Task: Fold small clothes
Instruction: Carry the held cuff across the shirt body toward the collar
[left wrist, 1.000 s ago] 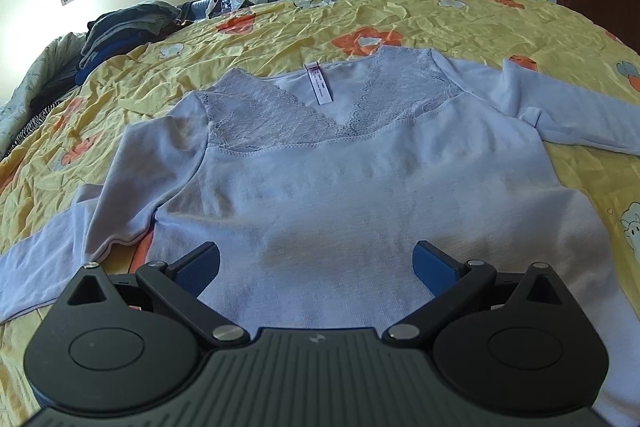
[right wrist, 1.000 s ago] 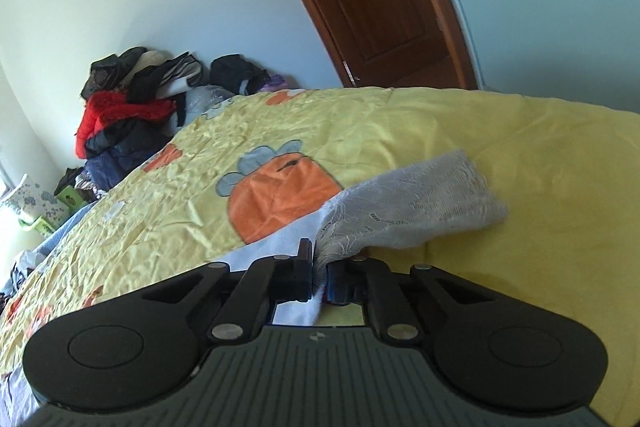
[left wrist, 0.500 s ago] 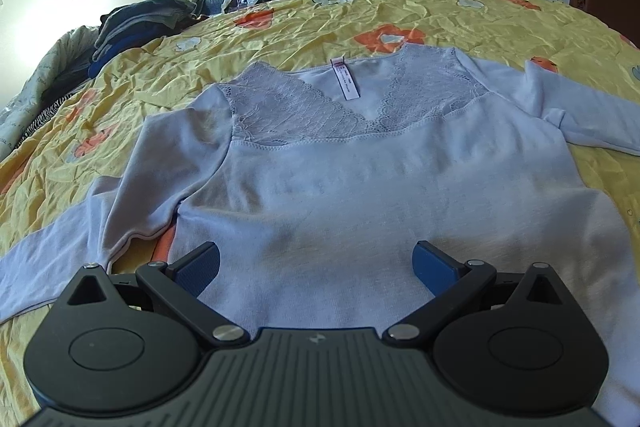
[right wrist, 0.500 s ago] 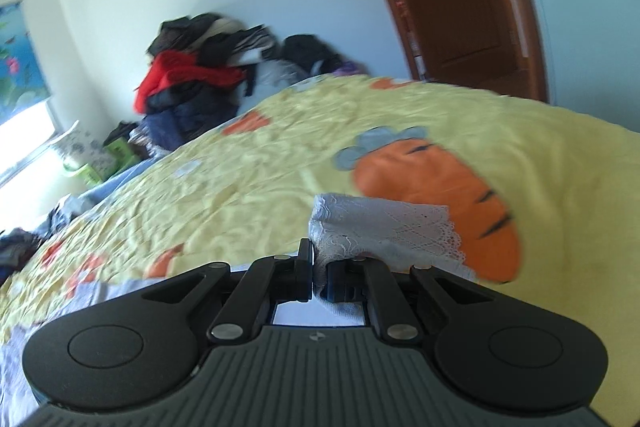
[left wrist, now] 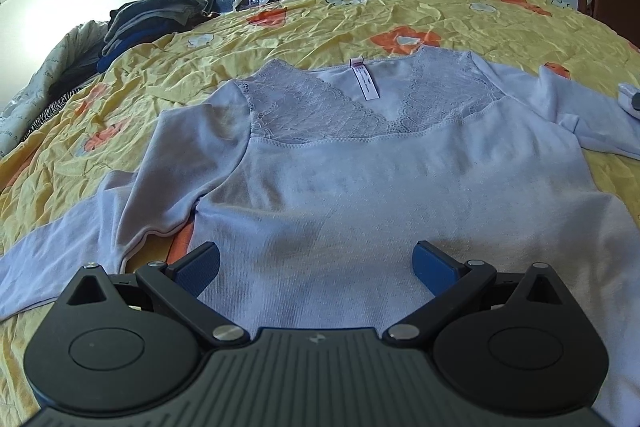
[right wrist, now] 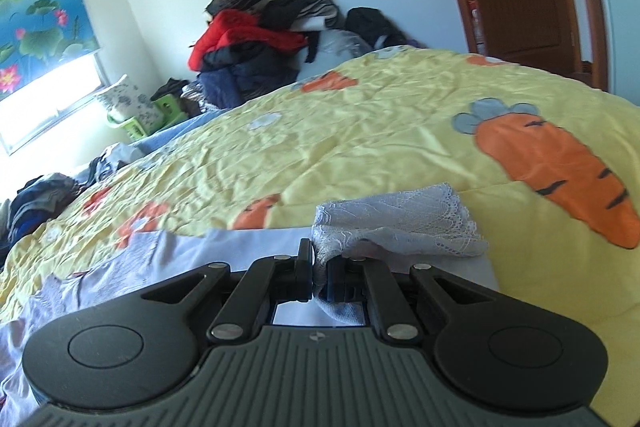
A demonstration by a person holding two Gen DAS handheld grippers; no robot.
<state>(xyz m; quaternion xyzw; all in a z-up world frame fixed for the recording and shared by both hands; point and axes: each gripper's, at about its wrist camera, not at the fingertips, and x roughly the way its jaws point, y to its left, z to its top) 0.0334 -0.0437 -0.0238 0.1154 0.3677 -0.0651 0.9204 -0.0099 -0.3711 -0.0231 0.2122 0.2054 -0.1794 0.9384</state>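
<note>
From my left camera, the pale blue long-sleeved top (left wrist: 360, 187) lies face up and spread flat on the yellow carrot-print quilt (left wrist: 320, 23), neckline toward twelve o'clock with its white label (left wrist: 364, 79) showing inside the lace yoke. The sleeve at nine o'clock (left wrist: 80, 227) trails out over the quilt, unfolded. My left gripper (left wrist: 316, 263) hovers over the hem at six o'clock, its blue pads wide apart with nothing between them. At three o'clock the other sleeve (left wrist: 592, 115) runs off toward the edge of view.

In the right camera, my right gripper (right wrist: 318, 275) has its fingers clamped on the lace cuff (right wrist: 400, 223) of that sleeve, lifted clear of the quilt, with the top's body at eight o'clock below.

I judge the fold barely begun: one sleeve is in hand, ready to be carried across the body; the other sleeve and the body folds are all left.
</note>
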